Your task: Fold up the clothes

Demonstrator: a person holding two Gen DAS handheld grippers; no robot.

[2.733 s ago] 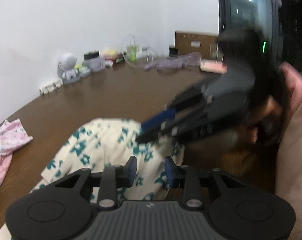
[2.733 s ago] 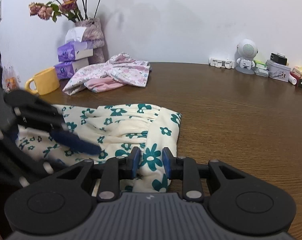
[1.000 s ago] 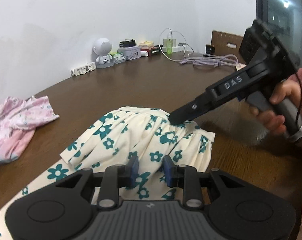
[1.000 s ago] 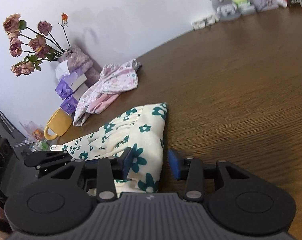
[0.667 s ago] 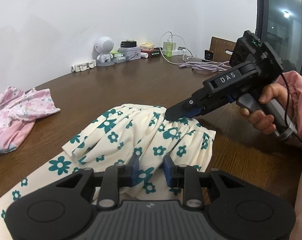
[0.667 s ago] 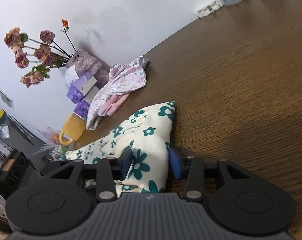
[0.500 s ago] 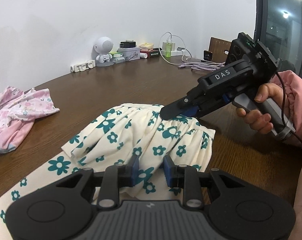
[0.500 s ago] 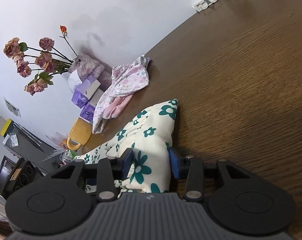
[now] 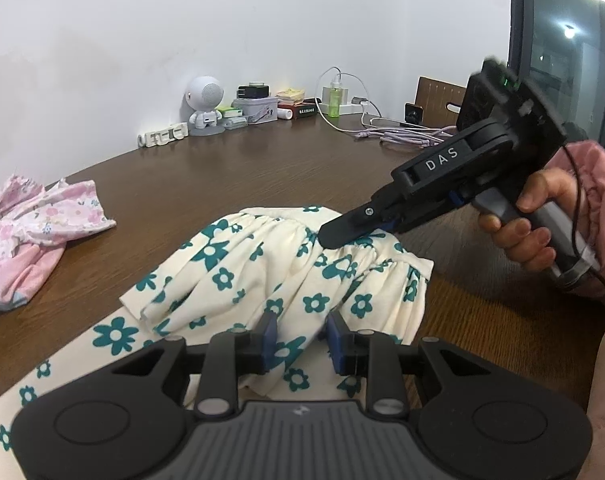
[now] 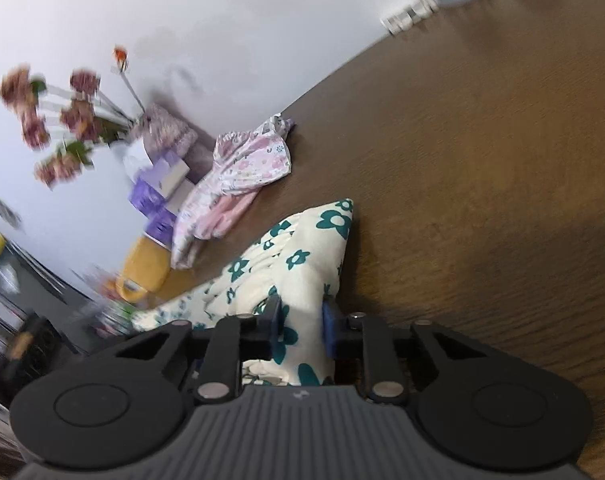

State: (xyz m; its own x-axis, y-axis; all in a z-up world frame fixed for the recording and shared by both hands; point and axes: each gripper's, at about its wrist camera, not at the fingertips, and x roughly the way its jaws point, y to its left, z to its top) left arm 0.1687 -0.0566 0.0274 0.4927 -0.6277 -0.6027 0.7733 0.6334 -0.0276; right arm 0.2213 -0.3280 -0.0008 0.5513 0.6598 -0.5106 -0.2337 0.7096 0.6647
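A cream garment with teal flowers (image 9: pixel 238 264) lies bunched on the brown table (image 9: pixel 262 168). My left gripper (image 9: pixel 301 342) is shut on its near edge, with cloth pinched between the blue pads. In the left wrist view my right gripper (image 9: pixel 336 236), held by a hand (image 9: pixel 530 232) in a pink sleeve, has its tips on the gathered far edge. In the right wrist view the right gripper (image 10: pixel 301 326) has a fold of the garment (image 10: pixel 302 256) filling the gap between its pads. Its jaws are closing on that fold.
A pink floral garment (image 9: pixel 34 220) lies in a heap at the left of the table. Behind it stand a yellow mug (image 10: pixel 146 268), purple tissue boxes (image 10: pixel 158 184) and a vase of flowers (image 10: pixel 166 132). A white robot figure (image 9: pixel 204 106), small boxes and cables (image 9: pixel 406 136) line the wall.
The right gripper's jaws have narrowed onto the fold of the floral garment, and its view has rolled and blurred. The left gripper has kept its grip and place.
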